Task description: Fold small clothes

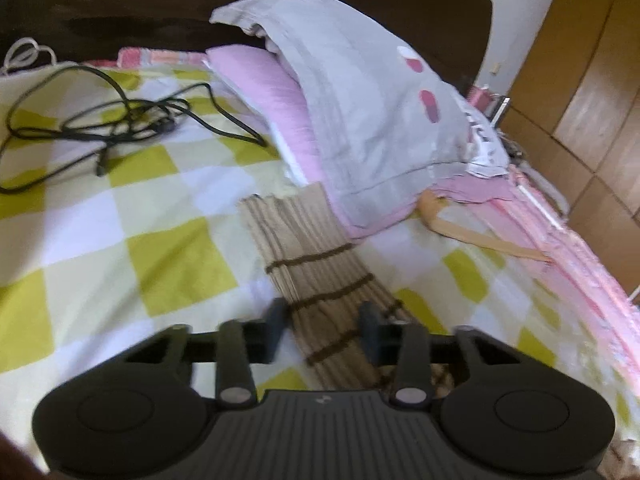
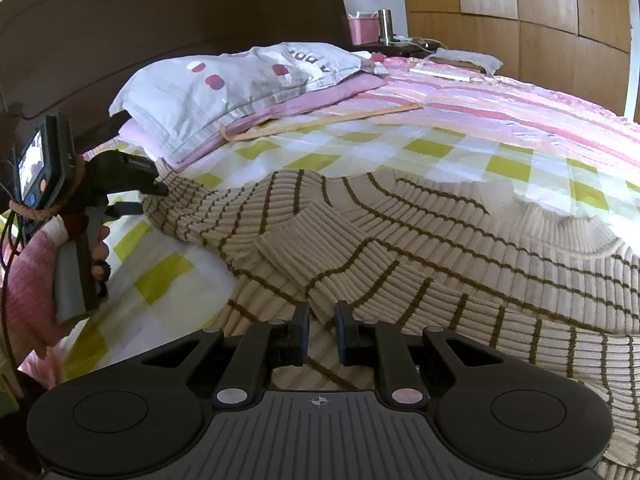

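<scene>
A beige ribbed sweater point(image 2: 420, 240) with thin brown stripes lies spread on the checked bedspread, one sleeve folded across its body. In the left wrist view a strip of it point(image 1: 320, 276) runs between my fingers. My left gripper point(image 1: 323, 320) is open just above the sweater's edge; it also shows in the right wrist view point(image 2: 154, 188) at the sweater's far left edge. My right gripper point(image 2: 322, 326) hovers over the near part of the sweater, jaws slightly apart with nothing between them.
Grey and pink pillows point(image 2: 224, 88) lie by the dark headboard point(image 2: 120, 20). A black cable point(image 1: 108, 120) is tangled on the yellow-white checked bedspread point(image 1: 120, 220). A wooden strip point(image 2: 320, 122) lies near the pillows. A wooden wardrobe point(image 2: 520, 12) stands beyond the bed.
</scene>
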`<control>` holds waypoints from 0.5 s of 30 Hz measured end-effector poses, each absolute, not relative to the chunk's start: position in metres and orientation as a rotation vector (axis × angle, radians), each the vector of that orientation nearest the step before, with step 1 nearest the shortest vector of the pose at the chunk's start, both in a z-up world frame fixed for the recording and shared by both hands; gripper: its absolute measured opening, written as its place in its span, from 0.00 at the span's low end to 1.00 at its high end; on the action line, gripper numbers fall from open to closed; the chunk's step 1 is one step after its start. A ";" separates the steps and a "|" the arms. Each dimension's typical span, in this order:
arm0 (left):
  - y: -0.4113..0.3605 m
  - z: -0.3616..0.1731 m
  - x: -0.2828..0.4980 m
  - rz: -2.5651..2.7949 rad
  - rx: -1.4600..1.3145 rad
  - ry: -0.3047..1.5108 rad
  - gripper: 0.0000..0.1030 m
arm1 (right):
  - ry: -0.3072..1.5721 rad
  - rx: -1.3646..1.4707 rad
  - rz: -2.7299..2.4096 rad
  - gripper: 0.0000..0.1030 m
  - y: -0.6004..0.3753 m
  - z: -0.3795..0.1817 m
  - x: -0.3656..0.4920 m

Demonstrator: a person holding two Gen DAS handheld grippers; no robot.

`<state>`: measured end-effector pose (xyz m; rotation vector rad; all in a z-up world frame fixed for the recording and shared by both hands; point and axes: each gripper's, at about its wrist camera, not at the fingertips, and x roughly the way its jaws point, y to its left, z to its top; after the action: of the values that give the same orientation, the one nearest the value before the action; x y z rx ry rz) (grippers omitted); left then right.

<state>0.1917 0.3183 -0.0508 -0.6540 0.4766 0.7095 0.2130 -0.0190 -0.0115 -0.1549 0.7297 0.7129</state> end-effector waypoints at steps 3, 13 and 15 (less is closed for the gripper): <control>0.319 -0.050 0.191 0.658 -0.694 0.457 0.21 | 0.724 -0.150 0.709 0.15 -0.016 -0.009 0.213; 0.266 -0.025 0.203 0.368 -0.590 0.391 0.19 | 0.734 -0.089 0.678 0.15 -0.021 -0.004 0.216; 0.245 -0.022 0.208 0.285 -0.534 0.400 0.19 | 0.740 -0.062 0.663 0.15 -0.024 -0.003 0.220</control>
<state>0.2080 0.2451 -0.0217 -0.5336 0.3997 0.2849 0.2203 -0.0242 -0.0034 -0.0619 0.7397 0.6628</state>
